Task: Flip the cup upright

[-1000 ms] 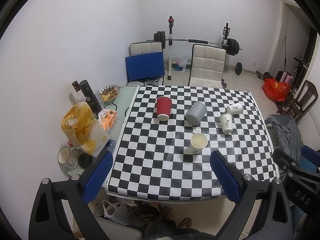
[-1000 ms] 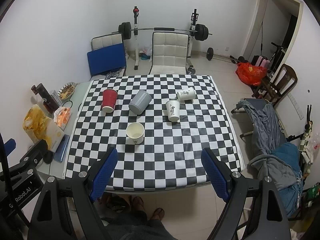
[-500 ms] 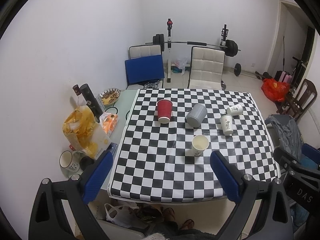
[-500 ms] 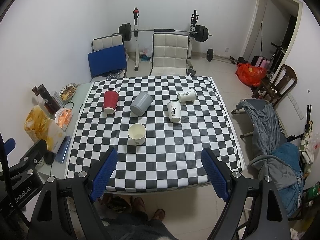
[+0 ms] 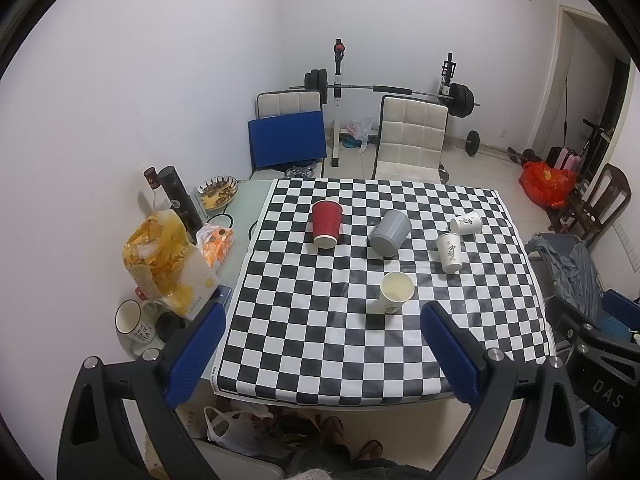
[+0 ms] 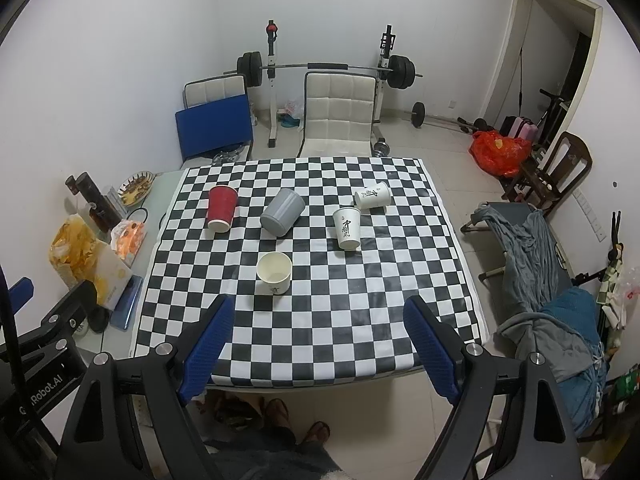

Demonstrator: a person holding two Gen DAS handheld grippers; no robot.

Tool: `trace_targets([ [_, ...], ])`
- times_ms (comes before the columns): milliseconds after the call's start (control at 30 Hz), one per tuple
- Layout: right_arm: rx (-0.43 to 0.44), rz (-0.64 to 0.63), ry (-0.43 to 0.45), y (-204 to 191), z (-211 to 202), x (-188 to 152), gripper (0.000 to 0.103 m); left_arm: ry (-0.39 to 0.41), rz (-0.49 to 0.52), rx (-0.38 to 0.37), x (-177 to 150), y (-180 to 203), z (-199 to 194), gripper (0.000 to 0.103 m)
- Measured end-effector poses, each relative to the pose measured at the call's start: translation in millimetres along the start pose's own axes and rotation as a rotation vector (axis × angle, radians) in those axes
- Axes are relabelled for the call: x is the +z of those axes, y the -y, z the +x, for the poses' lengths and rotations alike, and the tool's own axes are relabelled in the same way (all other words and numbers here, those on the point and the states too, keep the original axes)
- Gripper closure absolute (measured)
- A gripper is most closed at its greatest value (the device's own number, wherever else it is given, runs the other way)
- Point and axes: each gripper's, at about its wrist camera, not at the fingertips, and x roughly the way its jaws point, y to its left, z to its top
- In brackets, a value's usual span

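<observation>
Several cups stand or lie on the checkered table (image 5: 312,340) (image 6: 360,320). A red cup (image 5: 327,223) (image 6: 220,209) and a white printed cup (image 5: 450,252) (image 6: 347,227) stand upside down. A grey cup (image 5: 389,227) (image 6: 282,212) and a second white printed cup (image 5: 465,222) (image 6: 372,196) lie on their sides. A cream cup (image 5: 396,292) (image 6: 273,273) stands upright nearest me. My left gripper (image 5: 322,350) and right gripper (image 6: 320,344) are both open and empty, held high above the table's near edge.
A side table (image 5: 244,200) at the left carries a snack bag (image 5: 168,256), a dark bottle (image 5: 180,196), a mug (image 5: 132,320) and a dish (image 5: 218,192). Two chairs (image 5: 412,140) and a barbell rack (image 5: 384,88) stand behind. Clothes (image 6: 536,248) lie on the right.
Both grippers have drawn back and up from the table, so the cups look smaller and farther. The cups have not moved.
</observation>
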Motion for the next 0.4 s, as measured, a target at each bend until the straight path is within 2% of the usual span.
trace_targets([
  [400, 0.008, -0.002, 0.001, -1.7, -3.5, 2.5, 0.014, 0.003, -0.017, -0.006, 0.0, 3.6, -3.7, 0.003],
])
